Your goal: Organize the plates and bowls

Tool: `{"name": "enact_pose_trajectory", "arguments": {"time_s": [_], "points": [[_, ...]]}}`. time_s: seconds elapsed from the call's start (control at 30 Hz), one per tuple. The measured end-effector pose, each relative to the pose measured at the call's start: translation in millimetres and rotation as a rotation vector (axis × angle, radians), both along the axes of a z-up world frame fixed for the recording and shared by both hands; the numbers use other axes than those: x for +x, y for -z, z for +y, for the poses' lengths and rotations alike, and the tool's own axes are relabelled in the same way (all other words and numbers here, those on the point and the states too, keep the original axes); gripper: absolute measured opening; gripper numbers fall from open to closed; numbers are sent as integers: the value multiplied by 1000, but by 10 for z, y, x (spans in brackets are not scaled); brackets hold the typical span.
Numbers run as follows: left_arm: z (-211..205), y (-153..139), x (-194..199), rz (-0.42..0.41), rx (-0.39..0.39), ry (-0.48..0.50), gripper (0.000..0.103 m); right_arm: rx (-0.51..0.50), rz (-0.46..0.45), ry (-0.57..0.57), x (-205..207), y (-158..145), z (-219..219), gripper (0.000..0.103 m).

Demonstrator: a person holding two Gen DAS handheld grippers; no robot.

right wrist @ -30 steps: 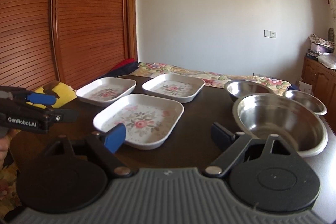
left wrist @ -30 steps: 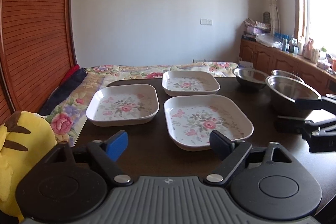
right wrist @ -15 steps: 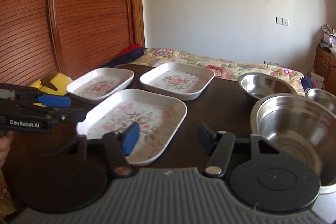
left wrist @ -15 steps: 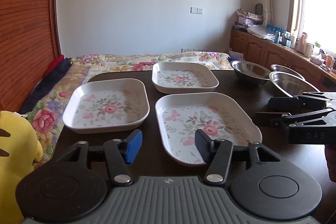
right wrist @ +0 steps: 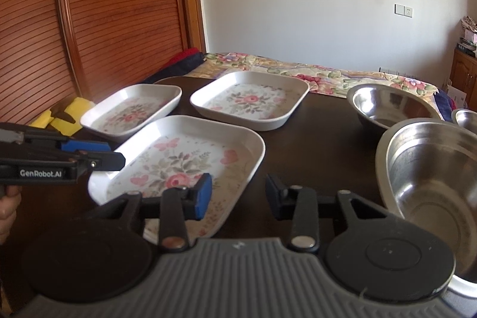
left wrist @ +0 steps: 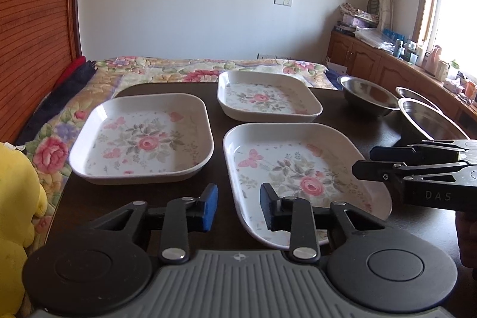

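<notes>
We're low over the dark table (left wrist: 143,198) now, and the near floral plate (left wrist: 298,169) fills the lower centre of the left wrist view, its near-left corner sitting right between the fingers of the left hand-held gripper (left wrist: 238,207), which gapes part-way open with nothing in it. From the right wrist view the same near floral plate (right wrist: 184,163) lies ahead and to the left of the right hand-held gripper (right wrist: 238,195), also part-open and empty, straddling the plate's right edge. The plate runs long from the frame's bottom toward the top, so we'd say both grippers flank its near end, the left one nearer a corner. Two more plates (left wrist: 143,136) (left wrist: 265,97) sit behind; steel bowls (right wrist: 429,169) wait at right.
</notes>
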State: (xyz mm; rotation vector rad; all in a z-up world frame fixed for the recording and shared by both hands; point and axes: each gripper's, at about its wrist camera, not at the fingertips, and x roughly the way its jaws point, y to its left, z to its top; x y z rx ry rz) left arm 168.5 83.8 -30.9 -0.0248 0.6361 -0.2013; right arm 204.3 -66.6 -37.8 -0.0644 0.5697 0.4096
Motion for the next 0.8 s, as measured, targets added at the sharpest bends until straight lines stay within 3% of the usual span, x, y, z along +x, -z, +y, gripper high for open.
{"name": "enact_pose_trajectory", "arguments": {"time_s": [0.67, 0.8], "points": [[-43, 82, 147, 21, 1, 13, 32, -5, 46, -11, 124, 79, 50, 29], [-48, 92, 148, 22, -2, 15, 25, -9, 50, -10, 137, 89, 54, 28]]}}
